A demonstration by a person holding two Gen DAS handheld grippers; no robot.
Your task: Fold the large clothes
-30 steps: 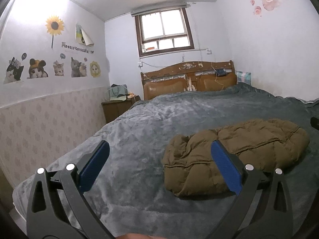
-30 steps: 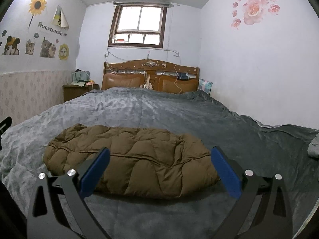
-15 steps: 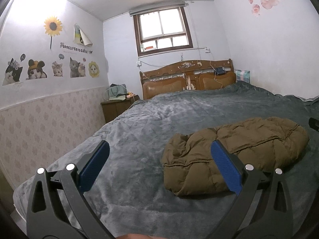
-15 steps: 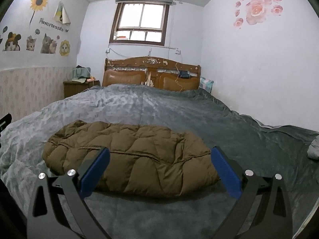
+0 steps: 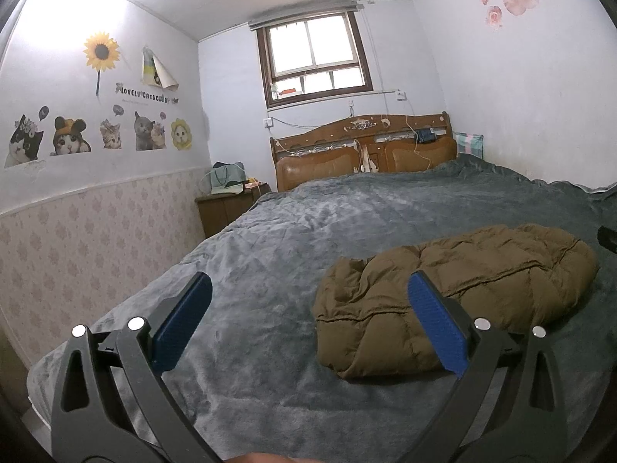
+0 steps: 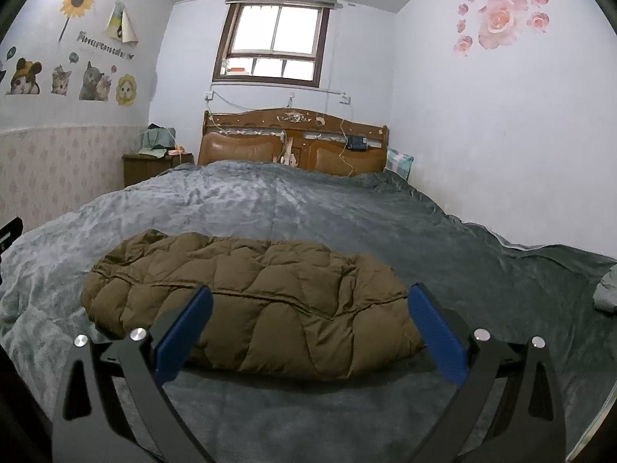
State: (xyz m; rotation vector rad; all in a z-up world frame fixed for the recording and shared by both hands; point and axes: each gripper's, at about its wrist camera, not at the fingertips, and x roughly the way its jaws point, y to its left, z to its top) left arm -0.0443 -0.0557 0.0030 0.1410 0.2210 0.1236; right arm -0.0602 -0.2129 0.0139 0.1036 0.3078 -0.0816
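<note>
**Folded jacket on the bed, both my tongs spread and empty**

My left tongs hang above the near left part of the bed, and their two blue pads stand wide apart with nothing between them but grey blanket. My right tongs are spread just as wide, and they grip nothing either.

The brown puffy jacket lies on the blanket as a folded bundle, long from side to side. From the left tongs it sits ahead and to the right, its nearer rounded end partly behind the right blue pad. From the right tongs the jacket lies straight ahead, filling the gap between the pads and running out past the left one. A stitched seam crosses it lengthwise, and its quilted top looks plump and smooth. Neither pair of tongs touches it as far as I can see; both are held near it, on my side of it.

The blanket covers the whole bed up to the wooden headboard with its two brown padded panels. A window sits above that. A dark nightstand stands at the left of the headboard with a pale bag and small items on top. Cat stickers and a sunflower line the left wall, pink roses the right. A grey bit of cloth shows at the far right edge of the bed.
</note>
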